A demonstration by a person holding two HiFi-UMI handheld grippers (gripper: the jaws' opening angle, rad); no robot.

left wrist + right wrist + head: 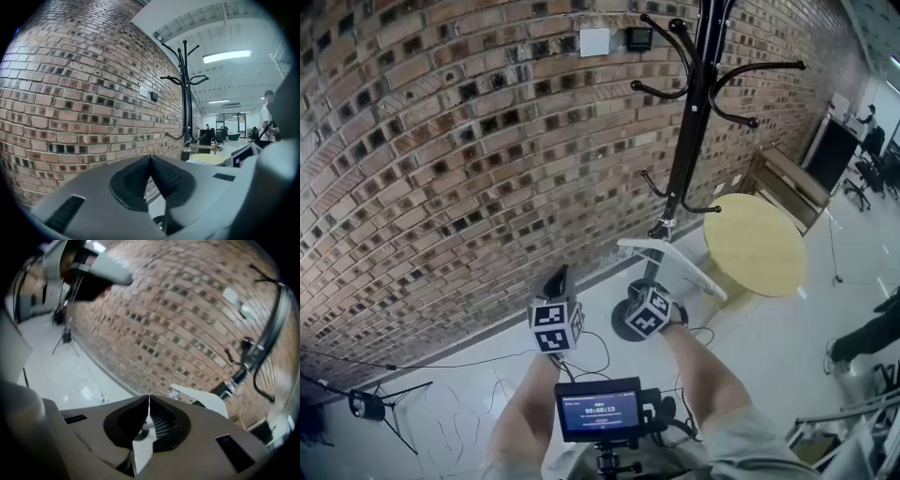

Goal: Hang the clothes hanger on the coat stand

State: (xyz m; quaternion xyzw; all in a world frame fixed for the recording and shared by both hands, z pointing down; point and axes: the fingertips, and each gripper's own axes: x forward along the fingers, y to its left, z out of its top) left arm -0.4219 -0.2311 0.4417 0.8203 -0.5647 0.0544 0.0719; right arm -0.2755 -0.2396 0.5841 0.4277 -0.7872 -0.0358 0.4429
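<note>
A white clothes hanger (672, 257) hangs in the air in front of the black coat stand (694, 122), low down near the stand's pole. My right gripper (660, 283) is shut on it. In the right gripper view a white part of the hanger (143, 446) is pinched between the closed jaws of the right gripper (149, 400), and one arm sticks out past them toward the stand (262, 348). My left gripper (560, 275) is beside it on the left, shut with nothing between its jaws. Its own view, with the left gripper (150, 159), looks along the brick wall to the coat stand (186, 93).
A brick wall (441, 141) runs behind the stand. A round yellow table (757, 246) stands to the right of the stand's base (628, 309). Cables and a small tripod lamp (370, 405) lie on the floor at the left. A person (267, 117) stands far off.
</note>
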